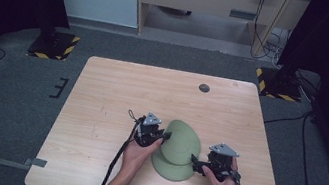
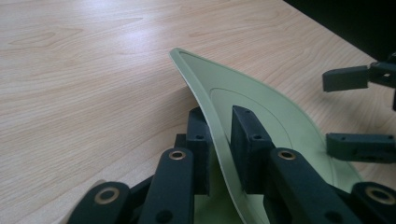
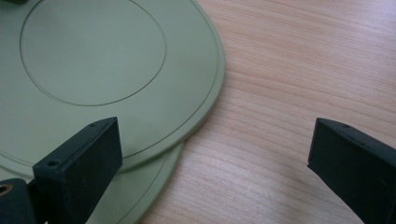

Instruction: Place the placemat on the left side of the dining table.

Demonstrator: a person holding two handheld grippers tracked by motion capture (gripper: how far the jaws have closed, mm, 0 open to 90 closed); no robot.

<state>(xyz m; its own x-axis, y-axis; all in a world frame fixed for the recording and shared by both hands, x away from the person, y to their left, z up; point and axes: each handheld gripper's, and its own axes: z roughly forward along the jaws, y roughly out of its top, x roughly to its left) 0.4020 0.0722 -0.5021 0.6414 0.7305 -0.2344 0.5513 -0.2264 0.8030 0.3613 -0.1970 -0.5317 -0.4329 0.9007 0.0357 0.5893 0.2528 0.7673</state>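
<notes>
Left claw [image 2: 219,140] is pinched on the rim of the top green plate [image 1: 180,142], one pad under the edge and one on the upper face, so you've got it; that side of the plate is tipped up off the lower plate [image 1: 171,168] while its far side looks to rest on it. Both plates sit at the near middle of the tabletop [image 1: 116,94], stacked offset, top one shifted away from you. Right claw [image 3: 215,163] is wide open, holding nothing, hovering at the right edge of the stack with one pad over the top plate's face and the other out over bare wood. Grip looks shallow, only at the rim, so don't yank: lift slow and keep the plate near level or it'll likely pivot and slip out of the pads. If the lower plate starts dragging along, bring the right claw down on its exposed near edge to pin it. Keep the right claw clear of the rising rim. Small dark disc [image 1: 204,88] at the far edge of the tabletop is well out of the way.
</notes>
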